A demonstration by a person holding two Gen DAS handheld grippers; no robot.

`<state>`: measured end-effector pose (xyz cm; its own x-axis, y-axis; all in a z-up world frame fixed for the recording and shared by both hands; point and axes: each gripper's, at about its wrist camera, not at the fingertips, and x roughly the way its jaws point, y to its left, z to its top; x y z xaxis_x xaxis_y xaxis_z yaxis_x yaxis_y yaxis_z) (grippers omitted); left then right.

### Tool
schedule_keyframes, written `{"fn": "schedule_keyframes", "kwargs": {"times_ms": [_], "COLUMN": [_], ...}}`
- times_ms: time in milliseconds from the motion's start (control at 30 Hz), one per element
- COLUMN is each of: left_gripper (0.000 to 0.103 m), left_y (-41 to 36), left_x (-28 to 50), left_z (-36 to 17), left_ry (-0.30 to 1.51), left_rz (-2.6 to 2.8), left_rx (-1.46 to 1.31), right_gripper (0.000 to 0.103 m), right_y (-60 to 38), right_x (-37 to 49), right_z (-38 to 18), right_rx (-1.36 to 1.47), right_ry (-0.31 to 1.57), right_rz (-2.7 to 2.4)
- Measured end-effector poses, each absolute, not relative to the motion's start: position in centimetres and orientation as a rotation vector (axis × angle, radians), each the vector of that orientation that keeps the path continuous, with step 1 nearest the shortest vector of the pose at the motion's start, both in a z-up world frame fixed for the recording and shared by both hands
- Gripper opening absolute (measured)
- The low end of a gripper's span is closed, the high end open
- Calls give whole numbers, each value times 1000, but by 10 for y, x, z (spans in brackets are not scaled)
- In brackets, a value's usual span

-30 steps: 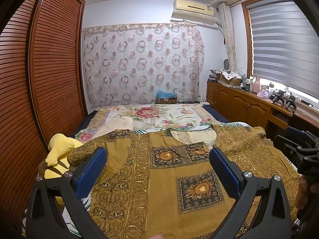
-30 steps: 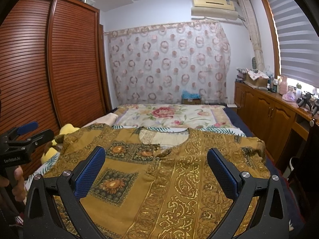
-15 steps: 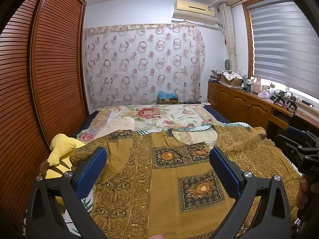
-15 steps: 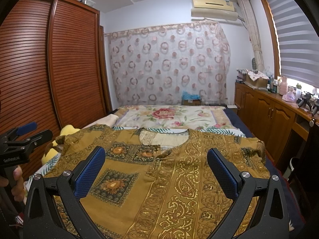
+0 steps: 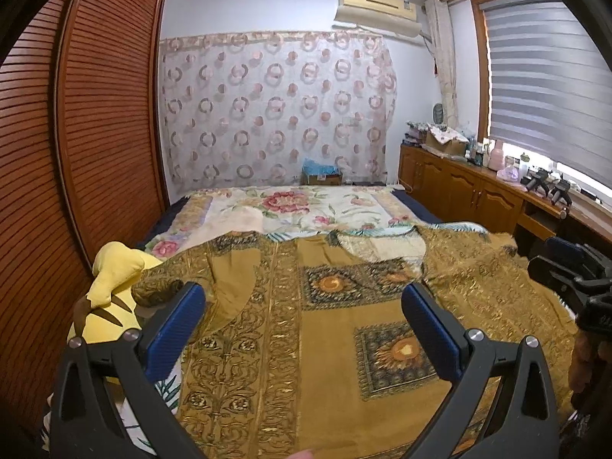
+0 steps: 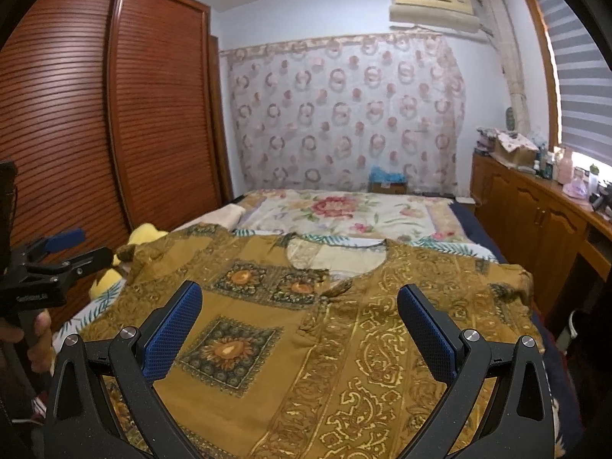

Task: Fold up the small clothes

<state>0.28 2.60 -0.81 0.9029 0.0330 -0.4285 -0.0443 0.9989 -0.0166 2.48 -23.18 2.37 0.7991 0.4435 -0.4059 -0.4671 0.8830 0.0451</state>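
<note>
From the left wrist, the left tongs (image 5: pixel 304 329) are spread wide with nothing between the blue pads (image 5: pixel 174 331). They hang above the shirt (image 5: pixel 325 344), a mustard garment with gold scrollwork that lies spread flat, front up, across the near end of the bed (image 5: pixel 306 210). Its neckline points to the far end of the bed. The shirt's left sleeve drapes toward a yellow plush (image 5: pixel 111 290) lying at that edge; whether cloth and plush touch I cannot tell. Just off the shirt's right edge the right tongs (image 5: pixel 570 275) show as a dark shape.

From the right wrist, the right tongs (image 6: pixel 300 329) are likewise wide open and empty, above the shirt (image 6: pixel 363 325). The right sleeve (image 6: pixel 505 283) reaches the bed's right edge, its cuff slightly rumpled. The left tongs (image 6: pixel 57 252) are left of the shirt, gripped by a hand (image 6: pixel 36 334).

By my reading, no fold has been made: both sleeves are out, the hem is not turned up, and the shirt is merely laid out. Everything remains to do: sleeves in, sides over, then the length doubled.
</note>
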Motion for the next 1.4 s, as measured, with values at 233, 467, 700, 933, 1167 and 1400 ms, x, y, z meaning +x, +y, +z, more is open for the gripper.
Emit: {"fn": "schedule_keyframes", "kwargs": {"times_ms": [233, 467, 700, 933, 1167, 1400], "left_gripper": [103, 103, 102, 99, 79, 70], "left_y": [61, 109, 164, 207, 233, 251], "left_x": [15, 28, 47, 76, 98, 116], "left_z": [-24, -41, -56, -67, -78, -89], "left_ry": [514, 565, 612, 675, 741, 795], "left_rz": [79, 109, 142, 142, 49, -31], "left_rx": [-15, -29, -83, -156, -287, -426], "right_gripper": [103, 103, 103, 103, 103, 103], "right_y": [-216, -199, -183, -164, -162, -158], "right_x": [43, 65, 79, 92, 99, 103], "right_z": [12, -4, -18, -26, -24, -27], "right_rx": [-99, -140, -171, -210, -168, -185], "right_ry": [459, 507, 566, 609, 605, 618], "right_rz": [555, 587, 631, 659, 668, 667]}}
